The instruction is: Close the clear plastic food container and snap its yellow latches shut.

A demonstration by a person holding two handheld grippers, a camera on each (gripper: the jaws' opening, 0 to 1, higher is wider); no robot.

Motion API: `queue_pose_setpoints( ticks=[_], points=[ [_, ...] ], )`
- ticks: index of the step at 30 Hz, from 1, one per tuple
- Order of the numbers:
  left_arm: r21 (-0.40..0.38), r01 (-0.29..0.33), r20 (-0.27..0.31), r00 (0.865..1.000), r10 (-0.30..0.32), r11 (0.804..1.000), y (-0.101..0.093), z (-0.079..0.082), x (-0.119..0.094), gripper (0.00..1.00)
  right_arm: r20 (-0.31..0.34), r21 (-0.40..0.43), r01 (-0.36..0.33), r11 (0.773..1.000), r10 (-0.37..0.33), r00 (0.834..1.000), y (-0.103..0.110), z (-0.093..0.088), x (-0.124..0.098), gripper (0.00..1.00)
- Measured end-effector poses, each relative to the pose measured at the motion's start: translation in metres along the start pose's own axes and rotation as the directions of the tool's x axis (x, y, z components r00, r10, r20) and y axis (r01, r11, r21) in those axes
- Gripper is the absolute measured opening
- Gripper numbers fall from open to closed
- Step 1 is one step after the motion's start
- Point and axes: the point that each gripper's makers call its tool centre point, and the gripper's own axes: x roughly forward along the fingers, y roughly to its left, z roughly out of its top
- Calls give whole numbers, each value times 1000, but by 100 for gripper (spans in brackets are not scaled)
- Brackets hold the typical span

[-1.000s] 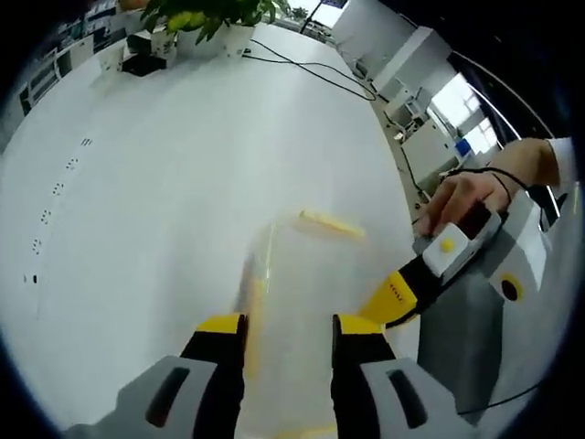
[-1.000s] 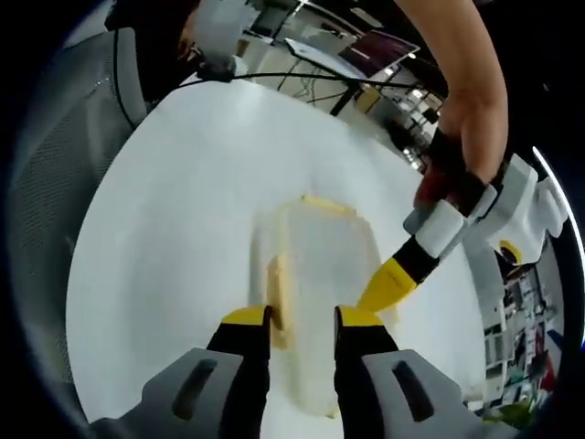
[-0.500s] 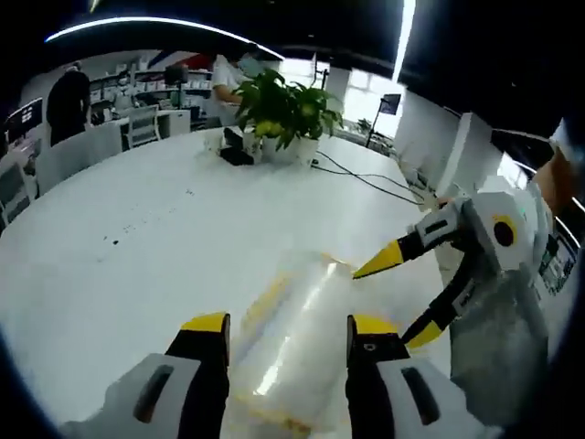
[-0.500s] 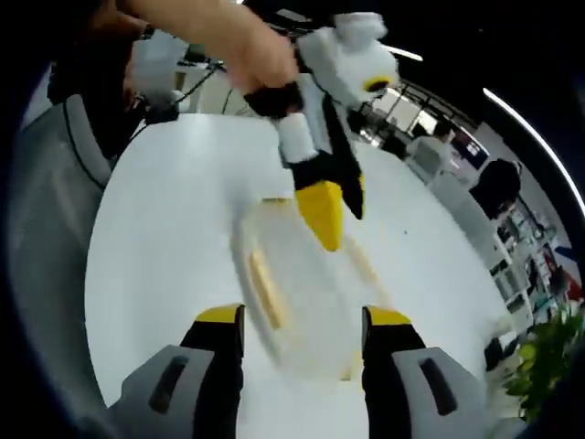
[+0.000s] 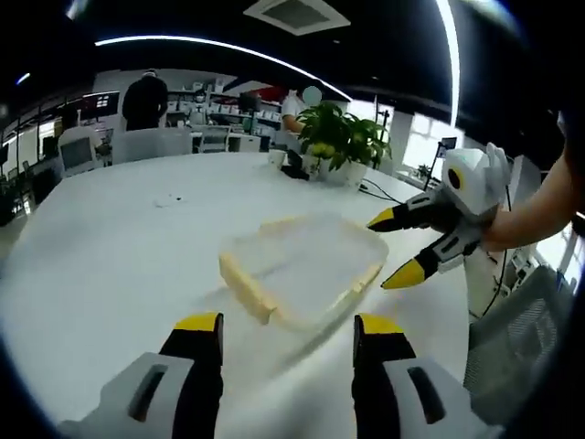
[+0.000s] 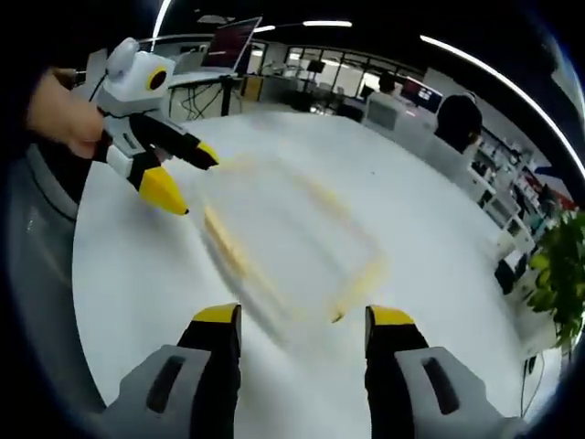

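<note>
Both grippers have drawn back from the container since the earlier frames, where their yellow tips stood at its edges; each now hangs clear of it with jaws spread and nothing between them.

Left gripper [image 5: 288,331]: released, jaws apart, above the white table [image 5: 110,247] just short of the clear plastic food container [image 5: 306,265].

Right gripper [image 6: 304,322]: released, jaws apart, container ahead of them; in the left gripper view it sits beside the container's right edge, not touching it.

Container: lying flat on the table, lid down on the base. Yellow latches [image 5: 242,285] along its sides; whether they are snapped shut cannot be told. Blurred in the right gripper view.

Surroundings: potted plant [image 5: 340,142] at the table's far side; a person [image 5: 144,99] standing beyond.
</note>
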Motion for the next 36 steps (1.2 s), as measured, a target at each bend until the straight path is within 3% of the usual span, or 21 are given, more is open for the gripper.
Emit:
queue_pose_setpoints(
  ticks=[12, 22, 36],
  points=[
    [14, 4, -29, 1000, -4, 1000, -1, -10, 15, 49, -24, 21, -28, 999, 28, 999, 2, -19, 16, 50],
    [29, -8, -36, 999, 9, 1000, 1, -15, 20, 48, -17, 37, -48, 998, 49, 999, 6, -22, 25, 50],
    [111, -12, -44, 999, 17, 994, -3, -17, 26, 41, -8, -29, -65, 997, 64, 998, 11, -18, 32, 40]
  ],
)
